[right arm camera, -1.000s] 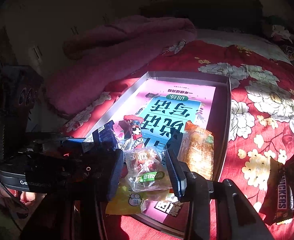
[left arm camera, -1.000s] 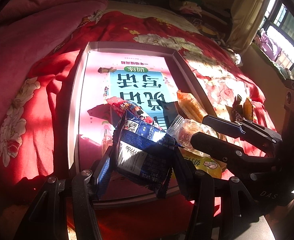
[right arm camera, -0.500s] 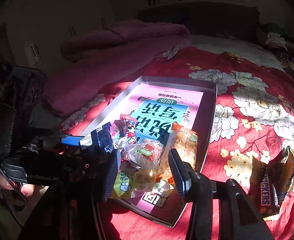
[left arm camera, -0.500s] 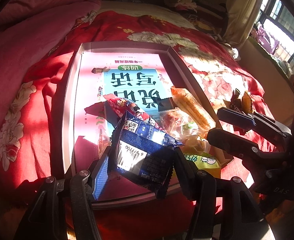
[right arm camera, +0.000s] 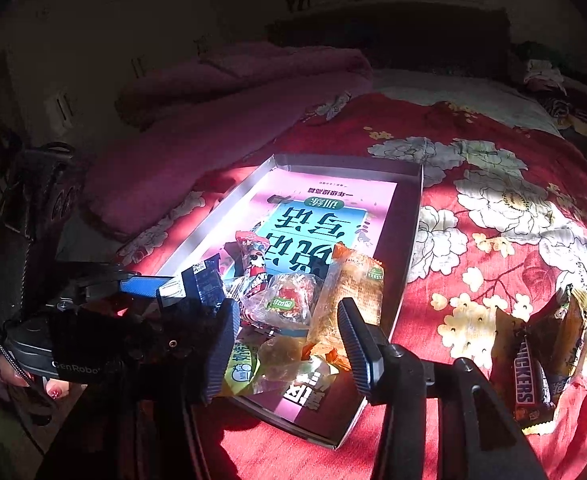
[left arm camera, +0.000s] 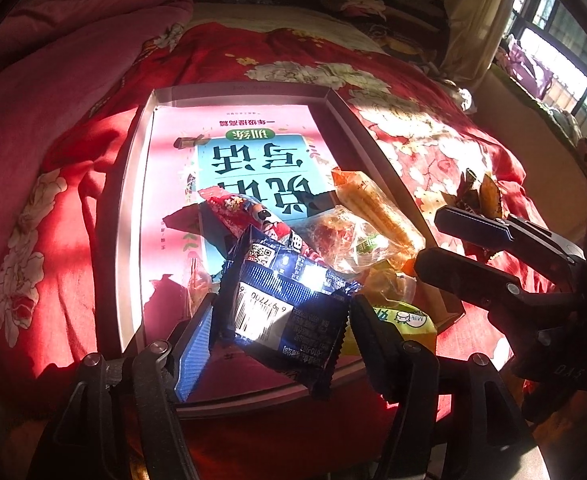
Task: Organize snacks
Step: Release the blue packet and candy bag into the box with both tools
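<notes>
A shallow grey tray (left arm camera: 245, 90) lies on the red floral bedspread with a pink and blue book flat inside it. My left gripper (left arm camera: 279, 320) is low over the tray's near end. Its jaws are opening, and the pads still pinch a dark blue snack packet (left arm camera: 289, 304) that stands tilted between them. My right gripper (right arm camera: 287, 344) is also opening, with nothing between its pads. Just beyond it in the tray lie a clear-wrapped snack (right arm camera: 289, 300), an orange packet (right arm camera: 353, 292), a red cartoon packet (right arm camera: 253, 256) and a yellow-green packet (right arm camera: 241, 368).
A Snickers bar (right arm camera: 527, 376) and a few more wrappers lie on the bedspread right of the tray. A pink blanket (left arm camera: 53, 80) is heaped along the left. A window and curtain are at far right. A person's hand (right arm camera: 13, 372) grips the left handle.
My right gripper let go of the clear-wrapped snack, which now lies in the tray, and drew back with wider jaws. The left jaws spread slightly and the blue packet flattened out between them.
</notes>
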A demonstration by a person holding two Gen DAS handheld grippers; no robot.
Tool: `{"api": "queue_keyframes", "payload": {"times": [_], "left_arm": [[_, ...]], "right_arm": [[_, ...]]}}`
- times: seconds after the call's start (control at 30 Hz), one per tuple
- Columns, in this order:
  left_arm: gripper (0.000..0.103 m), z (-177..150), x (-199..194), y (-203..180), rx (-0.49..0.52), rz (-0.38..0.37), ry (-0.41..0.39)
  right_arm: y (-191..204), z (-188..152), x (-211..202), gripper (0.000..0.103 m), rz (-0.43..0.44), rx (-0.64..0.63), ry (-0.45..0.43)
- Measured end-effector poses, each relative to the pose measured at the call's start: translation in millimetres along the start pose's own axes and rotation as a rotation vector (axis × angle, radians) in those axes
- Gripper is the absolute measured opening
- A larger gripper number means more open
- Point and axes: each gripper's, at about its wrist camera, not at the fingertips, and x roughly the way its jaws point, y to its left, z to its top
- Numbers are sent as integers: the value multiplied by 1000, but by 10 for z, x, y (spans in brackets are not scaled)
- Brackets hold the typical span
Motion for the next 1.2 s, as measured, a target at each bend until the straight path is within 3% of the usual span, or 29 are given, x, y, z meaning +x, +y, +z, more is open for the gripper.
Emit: {"api": "queue_keyframes", "payload": {"times": [0.57,0.97,1.2], "left_arm": [[74,4,-29,-1,-9,-27,-7],[76,37,-120,1,-23,-36,-50],[78,64,-224,-4,-41,-24,-87]], "right_arm": [[-49,8,-41,58,-21,10,-12],[-101,10,-110,59,-33,23,-30],[-103,18,-224,65,-32,17,-67]]}}
